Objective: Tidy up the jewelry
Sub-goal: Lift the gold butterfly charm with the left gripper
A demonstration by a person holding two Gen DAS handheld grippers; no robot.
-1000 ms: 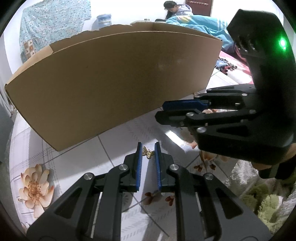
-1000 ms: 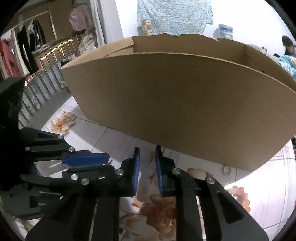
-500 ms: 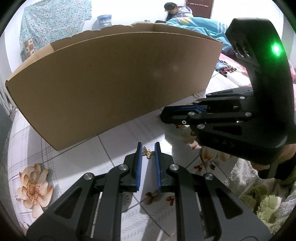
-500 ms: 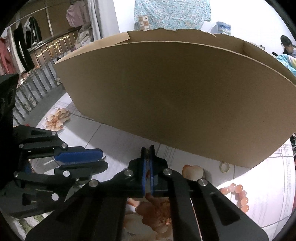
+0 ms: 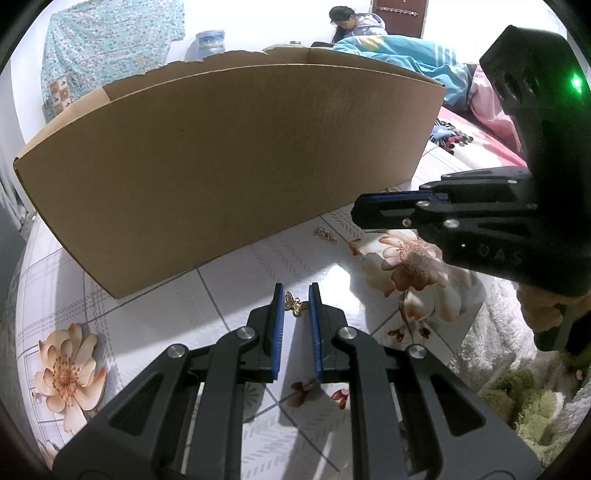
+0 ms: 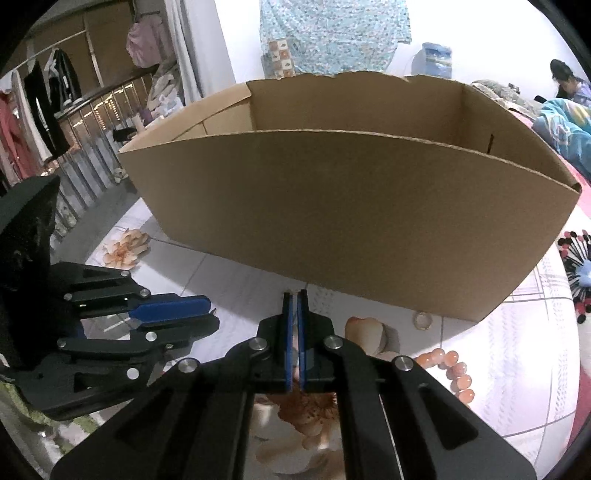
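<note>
A small gold butterfly charm point(image 5: 295, 303) lies on the flowered tablecloth between the tips of my left gripper point(image 5: 296, 300), which is open around it. A short gold chain piece point(image 5: 325, 234) lies by the foot of the open cardboard box point(image 5: 229, 155). My right gripper point(image 6: 294, 295) is shut and raised in front of the box point(image 6: 351, 206); whether anything is between its pads I cannot tell. It also shows in the left wrist view point(image 5: 373, 210). A ring point(image 6: 423, 319) and a pink bead bracelet point(image 6: 452, 369) lie near the box's right corner.
The box takes up most of the table's far side. A fluffy green and white cloth point(image 5: 517, 398) lies at the table's right edge. A bed with blankets point(image 5: 424, 66) and a seated person point(image 5: 351, 22) are behind. Clothes racks point(image 6: 55, 110) stand far left.
My right gripper closed from open and rose higher in front of the box, moving right in the left wrist view and uncovering the gold chain piece. My left gripper stayed open around the butterfly charm.
</note>
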